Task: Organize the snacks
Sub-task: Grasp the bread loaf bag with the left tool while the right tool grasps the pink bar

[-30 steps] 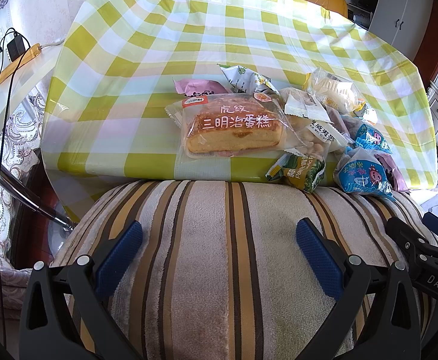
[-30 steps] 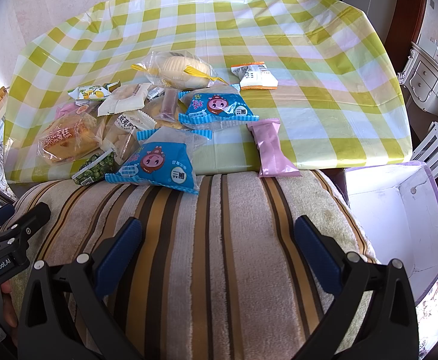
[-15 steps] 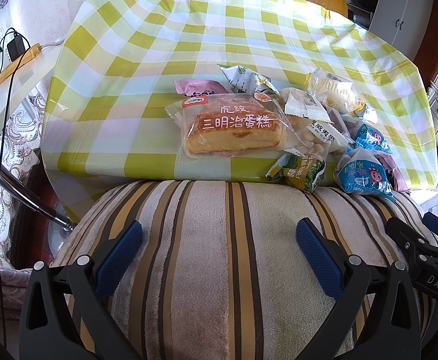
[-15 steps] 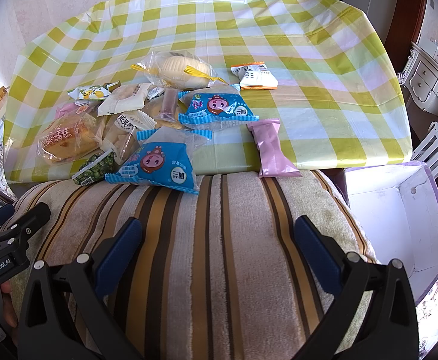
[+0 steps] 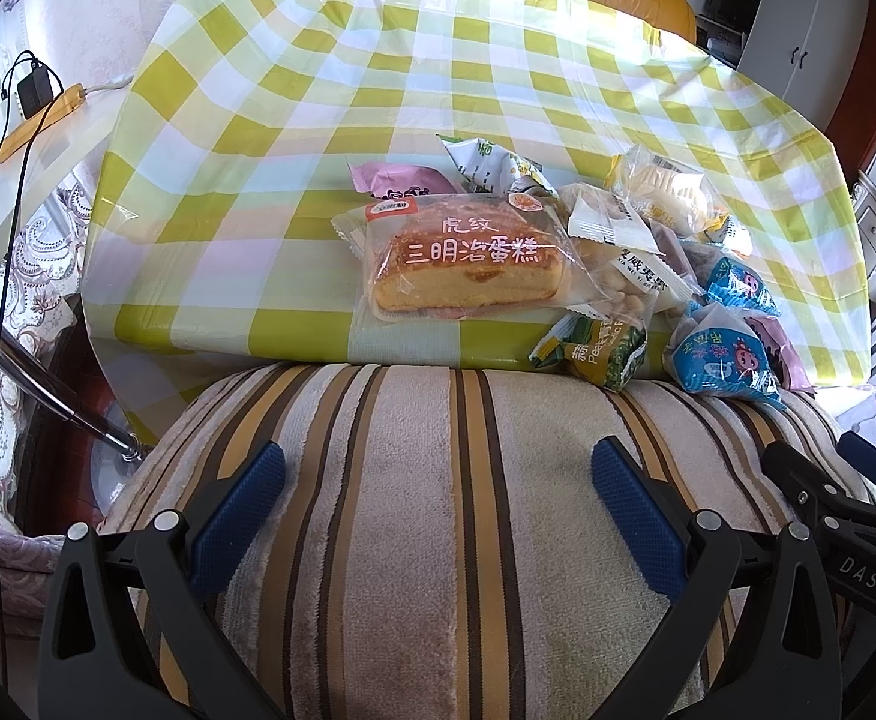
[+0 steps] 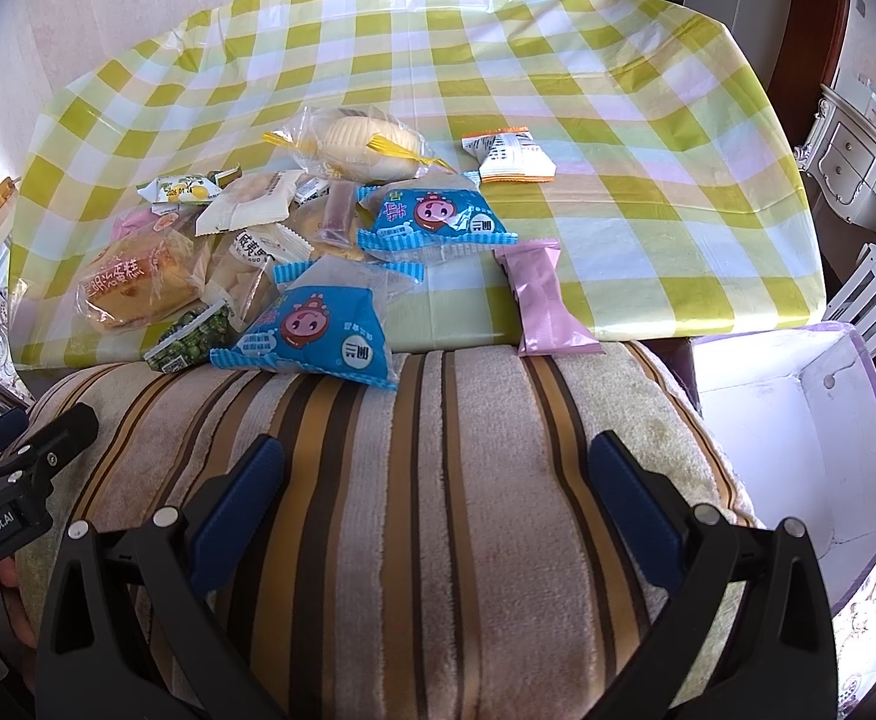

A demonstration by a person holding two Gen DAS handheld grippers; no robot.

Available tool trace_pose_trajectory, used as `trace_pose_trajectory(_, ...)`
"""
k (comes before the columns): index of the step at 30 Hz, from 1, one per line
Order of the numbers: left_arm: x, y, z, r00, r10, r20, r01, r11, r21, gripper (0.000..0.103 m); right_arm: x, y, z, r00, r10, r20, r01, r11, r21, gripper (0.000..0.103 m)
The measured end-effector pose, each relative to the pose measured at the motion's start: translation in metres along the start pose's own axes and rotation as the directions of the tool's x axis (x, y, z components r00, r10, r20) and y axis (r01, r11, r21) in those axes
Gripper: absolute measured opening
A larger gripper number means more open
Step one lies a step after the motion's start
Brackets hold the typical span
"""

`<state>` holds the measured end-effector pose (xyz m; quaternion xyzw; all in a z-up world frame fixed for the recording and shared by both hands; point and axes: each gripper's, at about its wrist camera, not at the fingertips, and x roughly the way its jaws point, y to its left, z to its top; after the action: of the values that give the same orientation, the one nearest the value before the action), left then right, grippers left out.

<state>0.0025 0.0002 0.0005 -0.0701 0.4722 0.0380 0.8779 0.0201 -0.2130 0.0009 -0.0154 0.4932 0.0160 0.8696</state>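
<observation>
Both grippers hover over a striped cushion at the near edge of a table covered by a green and white checked cloth. The left gripper has its two blue fingers spread wide with nothing between them, and the right gripper is spread wide in the same way, also holding nothing. In the left wrist view, the tip of the right gripper shows at the lower right edge.

The snacks lie in a loose pile on the cloth, close to the near edge. A clear pack with a yellow cake lies at the left end of the pile, with a pink wrapper just behind it. A green pea packet hangs at the table edge, touching the cushion. Beside it sits a blue packet with a pig face, its lower corner overlapping the cushion, and a second blue packet lies behind it. A pale purple bar lies just to the right of the blue packets, its near end over the table edge. Farther back, a clear bag with a pale bun rests near a small white and orange packet, which lies apart from the pile.

A white box with a purple rim stands open beside the table on the right, below the tabletop.
</observation>
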Motion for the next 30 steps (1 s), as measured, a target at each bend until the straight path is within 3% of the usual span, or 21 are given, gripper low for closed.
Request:
trace_pose_trajectory(8,-0.001,0.003,0.003,0.999,-0.042,0.011,0.042,0.999,-0.017,0.098,0.002,-0.001,0.005,1.0,0.015,-0.023,-0.015,1.0,-0.011,0.102)
trace_pose_trajectory(13,0.0,0.002,0.006,0.998,-0.068,0.014,0.068,0.998,-0.018,0.098,0.004,-0.009,0.015,0.993,0.086,-0.085,-0.087,0.996,-0.009,0.102)
trace_pose_trajectory(18,0.005,0.007,0.016,0.994,-0.106,0.013,0.107,0.993,-0.053,0.098,0.001,-0.021,0.019,0.986,0.15,-0.076,-0.148,0.989,0.024,0.102)
trace_pose_trajectory(30,0.019,0.016,0.042,0.991,-0.135,0.025,0.137,0.98,-0.142,0.098,0.026,-0.068,0.047,0.991,0.124,-0.04,-0.113,0.971,0.21,0.102)
